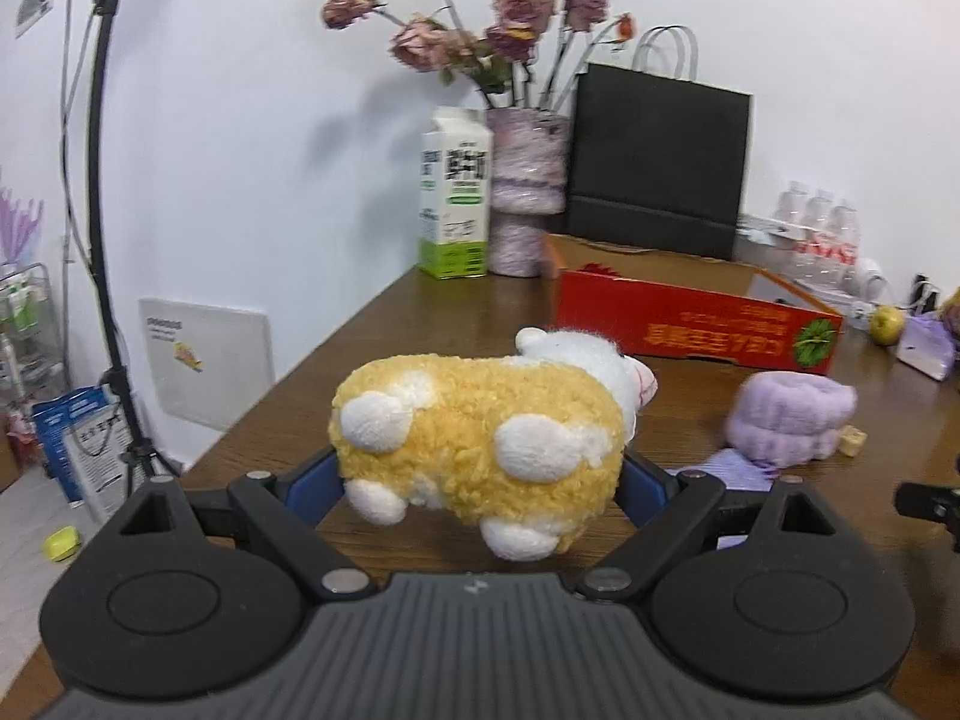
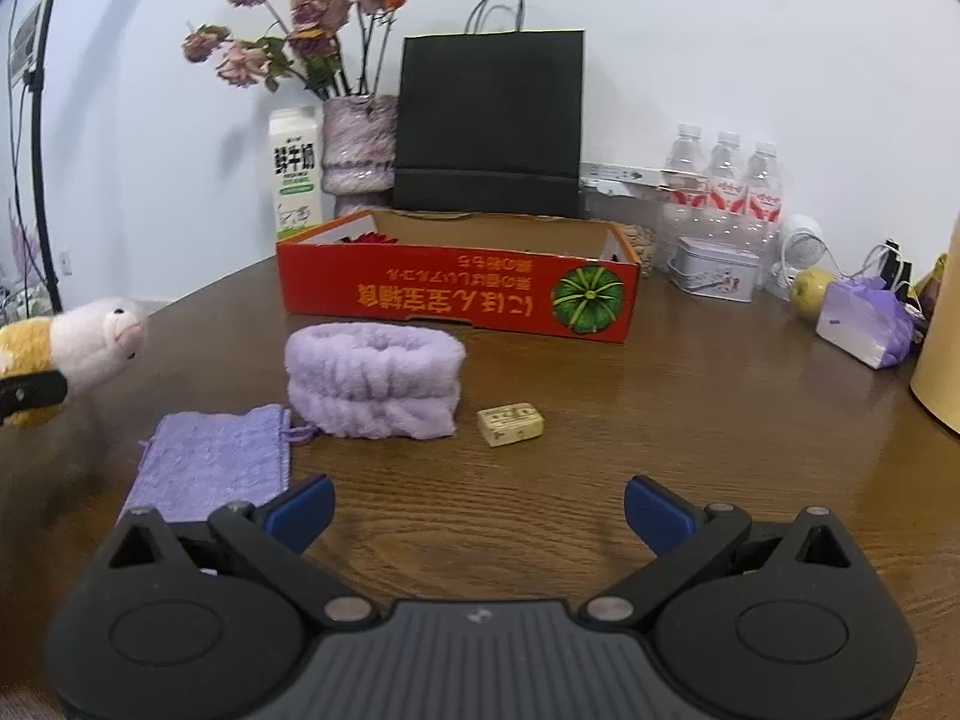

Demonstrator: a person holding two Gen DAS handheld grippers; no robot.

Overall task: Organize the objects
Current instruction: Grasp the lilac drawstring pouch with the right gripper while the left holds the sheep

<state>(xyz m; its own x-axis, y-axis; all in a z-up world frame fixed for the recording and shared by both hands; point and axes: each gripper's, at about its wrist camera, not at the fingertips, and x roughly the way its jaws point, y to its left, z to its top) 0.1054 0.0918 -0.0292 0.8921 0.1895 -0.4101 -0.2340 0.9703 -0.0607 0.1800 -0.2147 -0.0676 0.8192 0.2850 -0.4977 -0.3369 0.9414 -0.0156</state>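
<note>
A yellow and white plush toy (image 1: 480,444) sits crosswise between the blue pads of my left gripper (image 1: 480,483), which press on its sides; its feet hang just over the wooden table (image 1: 372,324). The right wrist view shows the toy's white head (image 2: 90,336) at the far left, with a black finger (image 2: 30,393) across it. My right gripper (image 2: 478,510) stands open and low over the table with nothing between its pads. Ahead of it lie a purple pouch (image 2: 216,459), a rolled purple headband (image 2: 372,381) and a small wooden block (image 2: 510,423). Behind them stands an open red cardboard box (image 2: 456,294).
Along the back wall stand a milk carton (image 2: 294,174), a vase of dried roses (image 2: 360,144), a black paper bag (image 2: 489,120), water bottles (image 2: 729,180) and a tin (image 2: 714,270). An apple (image 2: 807,291) and a purple packet (image 2: 864,324) lie right. The table's left edge (image 1: 264,396) drops to the floor.
</note>
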